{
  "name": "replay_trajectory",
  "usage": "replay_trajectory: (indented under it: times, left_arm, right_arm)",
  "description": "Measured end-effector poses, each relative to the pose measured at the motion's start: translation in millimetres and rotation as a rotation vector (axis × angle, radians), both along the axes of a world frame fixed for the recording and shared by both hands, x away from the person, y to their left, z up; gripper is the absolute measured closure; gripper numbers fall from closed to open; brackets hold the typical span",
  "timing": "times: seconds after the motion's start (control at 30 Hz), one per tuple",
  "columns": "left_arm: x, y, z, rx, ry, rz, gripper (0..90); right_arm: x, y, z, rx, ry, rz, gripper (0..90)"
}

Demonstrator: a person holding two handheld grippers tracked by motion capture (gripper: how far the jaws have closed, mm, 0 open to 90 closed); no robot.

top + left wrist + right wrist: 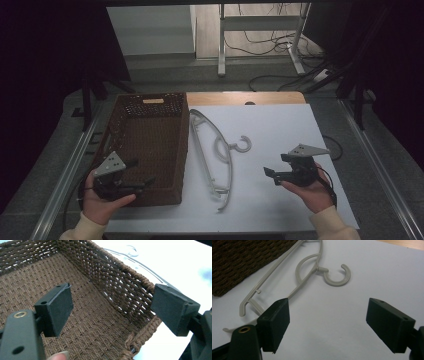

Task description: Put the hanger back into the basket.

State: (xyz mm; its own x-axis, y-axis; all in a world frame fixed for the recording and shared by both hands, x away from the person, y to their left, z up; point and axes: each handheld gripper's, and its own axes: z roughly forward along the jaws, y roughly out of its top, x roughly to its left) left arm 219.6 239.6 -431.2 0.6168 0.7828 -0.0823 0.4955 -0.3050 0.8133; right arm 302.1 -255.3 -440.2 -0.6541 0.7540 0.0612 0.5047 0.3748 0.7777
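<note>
A: Left gripper (136, 176), state? 
B: Jaws spread wide, nothing between them. Held in the left hand (102, 202) at the near left corner of the woven basket (150, 197). In the left gripper view, one pad (58, 311) hangs over the basket's floor, the other pad (172, 307) sits past the rim, over the white sheet (180, 262).

A: Right gripper (274, 164)? 
B: Also spread, empty. Held in the right hand (312, 192) over the near right part of the white sheet, jaws pointing left toward the hanger (212, 150). Apart from it; the right gripper view shows bare sheet between the jaws.

A: Hanger, position and lie? 
B: Grey-white plastic clothes hanger, flat on the white sheet just beside the basket's right wall, not in it. Long axis runs from far to near, roughly alongside that wall. Hook (243, 145) points right, toward the right gripper, opening toward the far side. The near end carries small clip-like parts; detail too small to tell.

A: Basket? 
B: Dark brown wicker, rectangular, open top, a handle slot in the far wall. No contents visible.

A: Surroundings? 
B: Wooden tabletop (240, 97) showing beyond the sheet. Metal rails (65, 175) flank the table. Behind it, a white desk frame (260, 30) and loose cables (270, 45) on the floor.
</note>
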Motion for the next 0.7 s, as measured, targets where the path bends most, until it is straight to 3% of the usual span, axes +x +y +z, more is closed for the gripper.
replay_trajectory:
  times: [0.3,0.7]
  left_arm:
    - [-2.3,1.4,-1.7,0.004,0.005,0.006,17.7]
    - [-0.6,-2.6,-3.1,0.007,0.005,-0.005,17.9]
  right_arm:
    - [10.0,10.7,7.5,-0.011,0.0,0.01,20.1]
    - [28.6,43.6,4.0,-0.066,0.053,0.045,21.9]
